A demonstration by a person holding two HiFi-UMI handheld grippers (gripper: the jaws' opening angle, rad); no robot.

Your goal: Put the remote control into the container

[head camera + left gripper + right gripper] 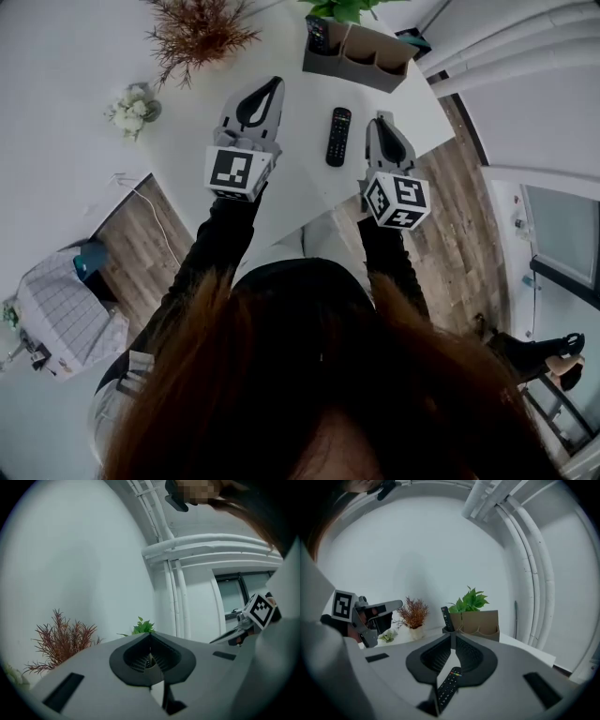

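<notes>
Left gripper: my left gripper [275, 84] is clenched, its jaws together with nothing between them, and it hangs over the white bench [75, 56].
Right gripper: my right gripper [382, 120] is clenched too and holds nothing; it sits near the bench's right edge.
Remote control: I see the black remote control [338, 136] lying flat on the bench between the two grippers, just left of the right gripper's tip and not touching it. In the right gripper view it shows below the closed jaws, through the gap under them.
Container: the brown compartmented container [375, 58] stands at the far side of the bench, beyond the remote control. A second remote [319, 36] stands upright in its left compartment.
Writing: coloured keys show at the remote control's far end in the right gripper view; I find the key print too small to read.
</notes>
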